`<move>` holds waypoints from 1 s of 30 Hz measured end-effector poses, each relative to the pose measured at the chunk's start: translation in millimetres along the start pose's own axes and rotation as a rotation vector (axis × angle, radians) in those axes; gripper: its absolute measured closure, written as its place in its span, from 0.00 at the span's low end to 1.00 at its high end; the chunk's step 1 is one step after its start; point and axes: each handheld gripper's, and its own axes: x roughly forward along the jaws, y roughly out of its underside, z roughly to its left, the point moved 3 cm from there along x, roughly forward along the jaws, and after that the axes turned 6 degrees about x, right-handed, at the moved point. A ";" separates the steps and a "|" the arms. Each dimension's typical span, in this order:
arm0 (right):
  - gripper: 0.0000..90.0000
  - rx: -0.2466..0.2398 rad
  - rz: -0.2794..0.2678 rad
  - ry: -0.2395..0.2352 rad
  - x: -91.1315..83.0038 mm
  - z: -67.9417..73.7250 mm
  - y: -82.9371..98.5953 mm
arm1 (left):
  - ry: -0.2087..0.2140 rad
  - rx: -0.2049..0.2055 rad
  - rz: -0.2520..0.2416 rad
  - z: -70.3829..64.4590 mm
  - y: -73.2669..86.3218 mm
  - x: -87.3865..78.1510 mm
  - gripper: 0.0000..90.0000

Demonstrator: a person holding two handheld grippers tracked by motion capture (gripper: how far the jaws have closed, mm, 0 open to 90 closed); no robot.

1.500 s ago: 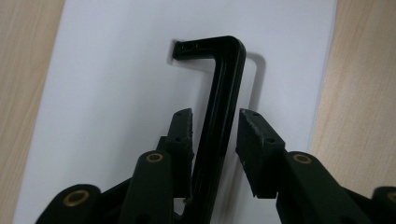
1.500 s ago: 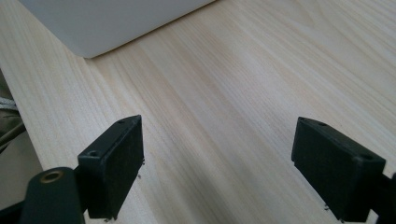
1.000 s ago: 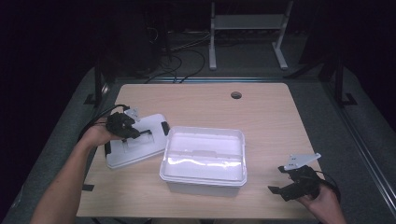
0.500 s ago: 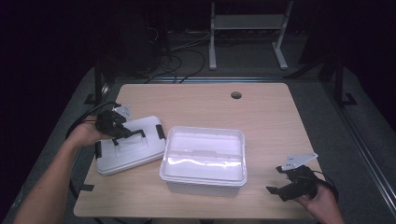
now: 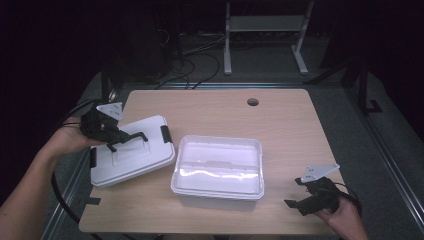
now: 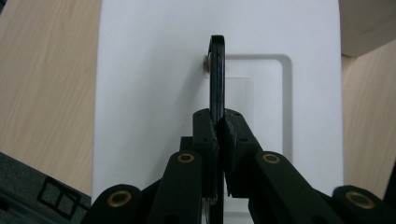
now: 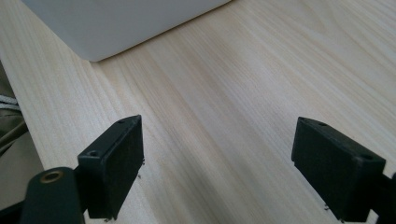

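Left gripper (image 5: 107, 131) jaws pinching black handle (image 6: 215, 74) of white plastic lid (image 5: 131, 157), frame left; keep lid level. Right gripper (image 5: 312, 200) jaws spread, idle.

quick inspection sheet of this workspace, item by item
surface: wooden table, round hole near the far edge
job's things: white lid with black handle lies flat at the left; open white box at the centre
clutter: nothing seen
grippers: left gripper shut on the handle; right gripper open, holding nothing, above bare wood near the box corner
cables: black cable trails from the left gripper; more on the floor behind
surroundings: dark room, white metal frame beyond the table
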 end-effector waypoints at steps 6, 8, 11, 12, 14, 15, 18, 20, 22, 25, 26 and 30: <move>0.18 -0.001 -0.004 -0.003 0.3 0.1 -0.4 | 0.007 0.020 0.002 -8.8 -13.0 -15.4 0.94; 0.18 -0.003 -0.005 -0.005 0.0 0.3 -0.2 | 0.006 0.033 0.019 -11.8 -18.5 -20.5 0.94; 0.18 -0.006 -0.006 -0.005 -1.1 0.2 0.2 | 0.000 0.048 0.008 -16.2 -27.2 -29.3 0.94; 0.18 -0.006 -0.007 -0.002 -1.8 0.3 0.3 | -0.001 0.057 0.007 -17.3 -30.1 -32.3 0.94; 0.18 -0.005 -0.012 -0.001 -2.9 -0.4 0.3 | -0.006 0.065 -0.001 -19.8 -35.6 -38.3 0.94; 0.18 -0.005 -0.013 0.000 -3.1 -0.6 0.4 | -0.008 0.072 -0.005 -21.2 -38.1 -40.9 0.94; 0.18 -0.006 -0.010 -0.001 -2.7 -0.3 0.3 | -0.009 0.086 -0.009 -23.2 -43.7 -47.3 0.94; 0.18 -0.008 -0.009 -0.001 -2.3 -0.1 0.1 | -0.014 0.084 -0.014 -22.8 -45.0 -48.4 0.95; 0.18 -0.006 -0.010 0.000 -2.4 0.0 -0.1 | -0.014 0.079 -0.010 -21.0 -44.5 -48.0 0.95; 0.18 -0.007 -0.011 0.001 -3.0 0.2 -0.4 | -0.016 0.075 -0.007 -19.9 -43.5 -47.5 0.95; 0.18 -0.006 -0.012 0.001 -3.0 0.3 -0.3 | -0.019 0.078 -0.007 -19.8 -43.4 -48.2 0.95; 0.18 -0.008 -0.011 0.001 -2.4 0.1 -0.5 | -0.028 0.075 -0.010 -20.1 -42.5 -52.8 0.95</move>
